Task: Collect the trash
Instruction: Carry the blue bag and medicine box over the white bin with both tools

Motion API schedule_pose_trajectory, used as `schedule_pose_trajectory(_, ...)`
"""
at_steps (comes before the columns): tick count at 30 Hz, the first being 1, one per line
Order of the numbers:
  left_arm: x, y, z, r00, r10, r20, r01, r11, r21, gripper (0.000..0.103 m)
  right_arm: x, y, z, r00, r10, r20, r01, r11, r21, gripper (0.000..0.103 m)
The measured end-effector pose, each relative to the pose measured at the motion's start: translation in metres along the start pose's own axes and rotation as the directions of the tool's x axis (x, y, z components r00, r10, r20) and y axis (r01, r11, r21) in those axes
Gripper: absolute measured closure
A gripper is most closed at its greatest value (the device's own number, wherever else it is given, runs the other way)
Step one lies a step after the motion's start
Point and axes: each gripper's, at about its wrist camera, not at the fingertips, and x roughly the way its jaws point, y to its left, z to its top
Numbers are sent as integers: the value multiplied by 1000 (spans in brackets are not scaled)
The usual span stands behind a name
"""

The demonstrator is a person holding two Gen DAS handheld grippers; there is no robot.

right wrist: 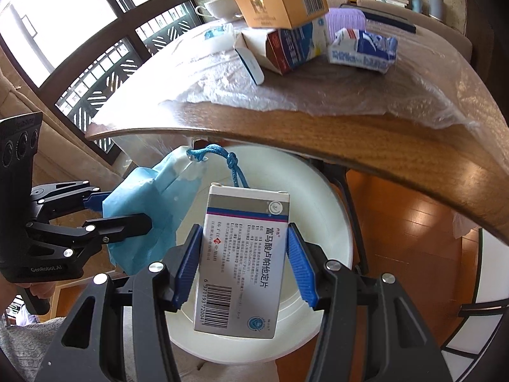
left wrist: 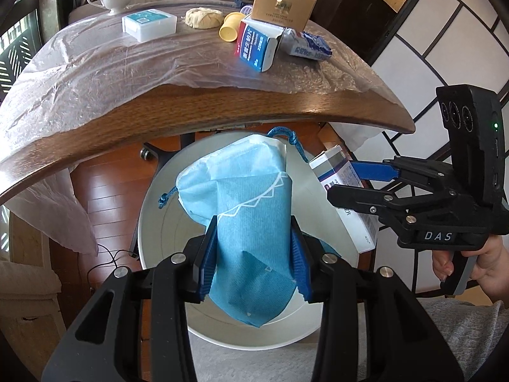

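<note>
Table edge [left wrist: 222, 111] overhanging white bin [left wrist: 159, 222]

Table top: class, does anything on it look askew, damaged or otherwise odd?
Yes. The L'Oreal box sits tilted on top of the blue carton, which lies on its side with an end flap open. Beside it, a blue-and-white carton looks crushed. The yellow cup lies tipped over.

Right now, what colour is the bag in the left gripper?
Light blue, with a white zigzag line and a darker blue drawstring; the bag shows best in the left wrist view.
</note>
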Motion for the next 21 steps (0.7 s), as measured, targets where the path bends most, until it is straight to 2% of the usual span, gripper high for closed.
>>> schedule_pose_trajectory(21,55,12,-5,993,63,-100,-62,998,8,61,56,-9,-12,996,-30,-86,35,998,50,51)
